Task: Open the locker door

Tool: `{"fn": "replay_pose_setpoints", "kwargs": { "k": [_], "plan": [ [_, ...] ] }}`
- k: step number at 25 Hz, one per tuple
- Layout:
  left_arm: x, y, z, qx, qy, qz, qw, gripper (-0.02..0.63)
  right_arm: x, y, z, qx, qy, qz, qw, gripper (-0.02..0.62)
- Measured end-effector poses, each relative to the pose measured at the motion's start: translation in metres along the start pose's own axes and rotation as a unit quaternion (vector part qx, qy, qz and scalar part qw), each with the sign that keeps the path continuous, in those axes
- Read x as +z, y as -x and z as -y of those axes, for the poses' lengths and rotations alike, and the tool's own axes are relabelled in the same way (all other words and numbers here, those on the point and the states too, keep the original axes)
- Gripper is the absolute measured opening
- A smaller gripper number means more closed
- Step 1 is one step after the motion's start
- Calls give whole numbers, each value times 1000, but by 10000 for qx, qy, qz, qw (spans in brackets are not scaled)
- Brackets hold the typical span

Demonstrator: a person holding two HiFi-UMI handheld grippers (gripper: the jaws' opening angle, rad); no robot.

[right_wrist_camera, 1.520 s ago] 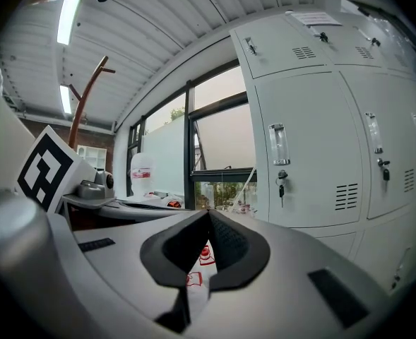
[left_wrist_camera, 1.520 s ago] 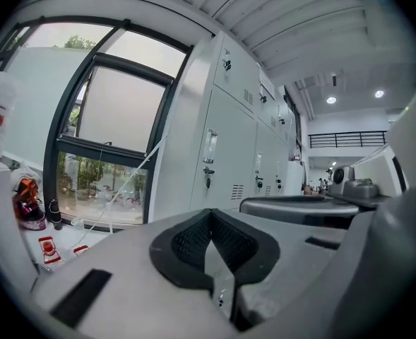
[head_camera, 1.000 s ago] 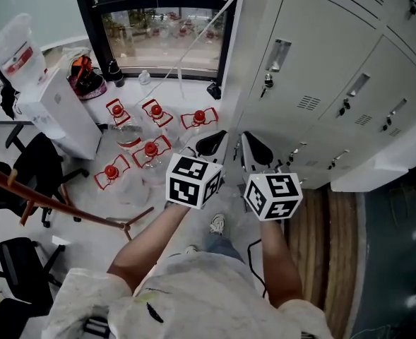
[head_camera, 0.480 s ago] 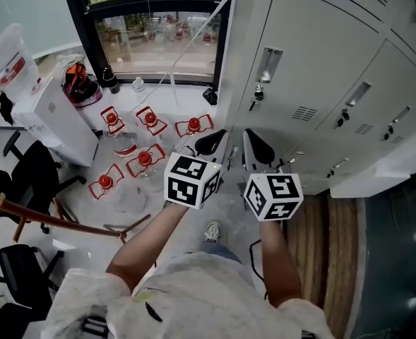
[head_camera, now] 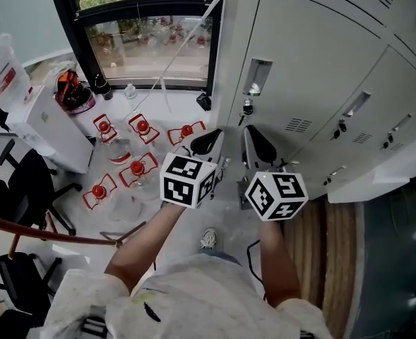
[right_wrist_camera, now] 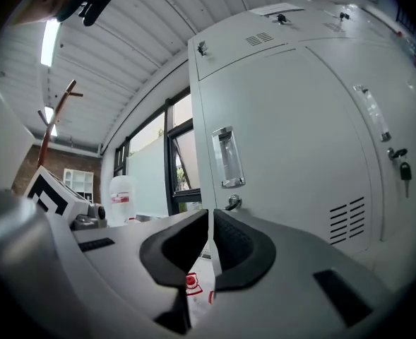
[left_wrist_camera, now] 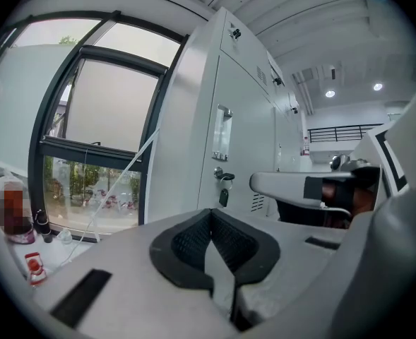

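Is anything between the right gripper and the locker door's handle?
No. In the right gripper view only open air separates the right gripper from the handle; the lock sits just below it.

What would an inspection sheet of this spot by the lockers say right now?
Surface: pale floor; no table.
Job's things: locker door shut; recessed handle; key hanging below the handle.
Clutter: water jugs with red handles on the floor; water dispenser; office chairs.
Grippers: left gripper shut, empty; right gripper shut, empty; neither touches the door.
Cables: white cord slanting across the window; dark cable on the floor near the person's shoe.
Surroundings: more lockers beside this one.
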State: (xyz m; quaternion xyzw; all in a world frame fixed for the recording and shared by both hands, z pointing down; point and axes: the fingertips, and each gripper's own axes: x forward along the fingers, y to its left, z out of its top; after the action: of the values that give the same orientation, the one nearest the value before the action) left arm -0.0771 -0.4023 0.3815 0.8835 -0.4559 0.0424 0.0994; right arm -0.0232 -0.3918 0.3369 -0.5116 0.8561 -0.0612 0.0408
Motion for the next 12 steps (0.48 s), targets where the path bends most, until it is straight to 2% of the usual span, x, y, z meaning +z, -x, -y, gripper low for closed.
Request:
{"fn": "replay_pose_setpoints", "kwargs": {
  "k": [4,7,12],
  "plan": [
    [1,-13,-3,-5,-10,-9,10000,6,3,-8,13,129,-467,88,9988,12],
    [1,-20,-6,22,-17,-29,10000,6,3,-15,19,231,-735,109,9970,63],
    [2,-25,-16,121,-48,-57,9999,6,5,-27,25,353,-1296,193,9908,73]
  ]
}}
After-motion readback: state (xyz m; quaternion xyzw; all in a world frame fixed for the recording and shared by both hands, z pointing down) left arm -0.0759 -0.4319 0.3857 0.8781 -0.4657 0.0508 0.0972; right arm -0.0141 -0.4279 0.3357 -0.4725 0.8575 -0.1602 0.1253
